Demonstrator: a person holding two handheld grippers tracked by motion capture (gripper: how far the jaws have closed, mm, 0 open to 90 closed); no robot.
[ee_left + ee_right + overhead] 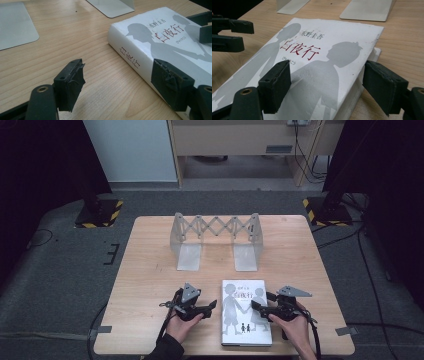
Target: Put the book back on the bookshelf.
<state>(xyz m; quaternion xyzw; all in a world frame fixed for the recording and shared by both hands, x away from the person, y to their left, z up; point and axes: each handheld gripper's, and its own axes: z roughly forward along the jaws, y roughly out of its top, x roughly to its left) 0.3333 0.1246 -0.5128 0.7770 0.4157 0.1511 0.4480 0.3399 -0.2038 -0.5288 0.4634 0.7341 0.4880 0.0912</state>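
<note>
A white book with grey silhouettes and a red title lies flat near the table's front edge. My left gripper rests on the table just left of the book, pointing at its spine. In the left gripper view the book lies ahead and my left gripper is open: one jaw is over bare wood, the other over the spine edge. My right gripper reaches in from the right over the cover. In the right gripper view my right gripper straddles the page edge of the book, open and not pressing.
A metal scissor-lattice bookend rack with two flat base plates stands at the middle back of the wooden table. Its plates lie beyond the book. Dark stands with hazard-striped bases flank the table on the floor.
</note>
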